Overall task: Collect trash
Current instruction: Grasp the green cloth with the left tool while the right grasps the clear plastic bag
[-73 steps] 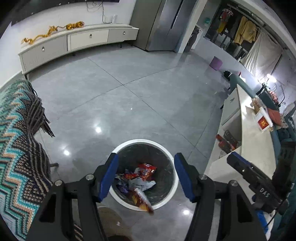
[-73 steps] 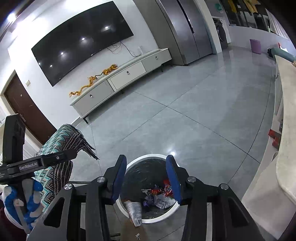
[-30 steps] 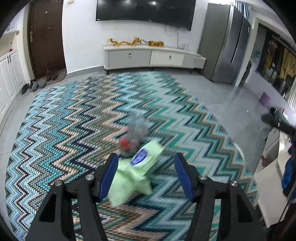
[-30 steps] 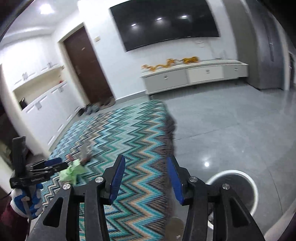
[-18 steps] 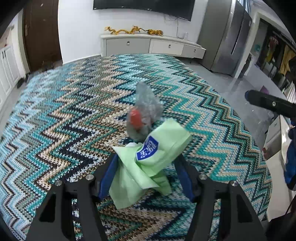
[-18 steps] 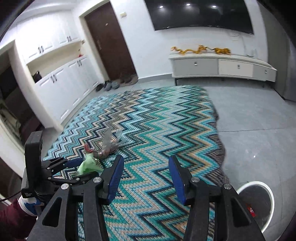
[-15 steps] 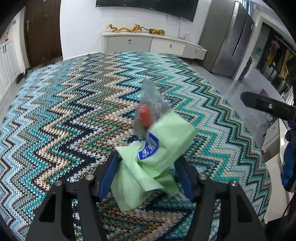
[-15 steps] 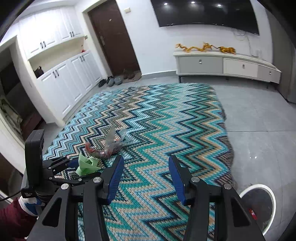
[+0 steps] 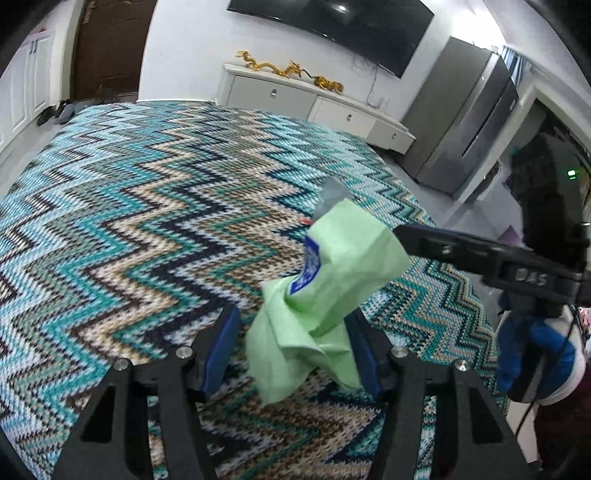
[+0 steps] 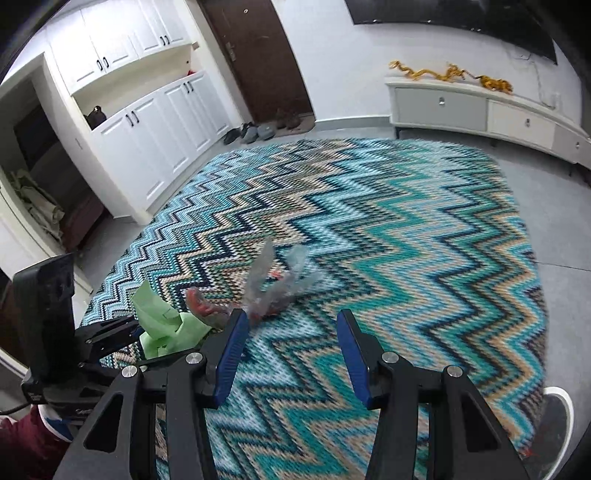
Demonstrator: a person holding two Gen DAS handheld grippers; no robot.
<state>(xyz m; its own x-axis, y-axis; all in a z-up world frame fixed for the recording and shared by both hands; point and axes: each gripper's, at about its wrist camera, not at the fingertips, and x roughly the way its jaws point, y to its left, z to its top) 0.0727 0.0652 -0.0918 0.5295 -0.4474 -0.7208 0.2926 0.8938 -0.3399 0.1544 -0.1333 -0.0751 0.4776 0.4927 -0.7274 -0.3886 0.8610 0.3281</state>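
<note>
Left gripper [image 9: 291,347]: blue-padded jaws spread around a crumpled light-green wrapper with a blue label [image 9: 325,291]; whether the pads touch it cannot be told. The wrapper's lower folds hang between the fingers above the teal zigzag-patterned knitted rug [image 9: 129,229]. Right gripper [image 10: 290,349]: jaws apart, nothing between them, hovering over the rug. Just ahead of it a clear crinkled plastic wrapper with red print [image 10: 269,284] lies on the rug. White-rimmed round trash bin [image 10: 557,417] at the right-wrist view's lower right edge, off the rug.

Bright, even indoor light — ceiling-lamp glare on the television [image 9: 332,22], fisheye-curved dark corners, slight motion blur
</note>
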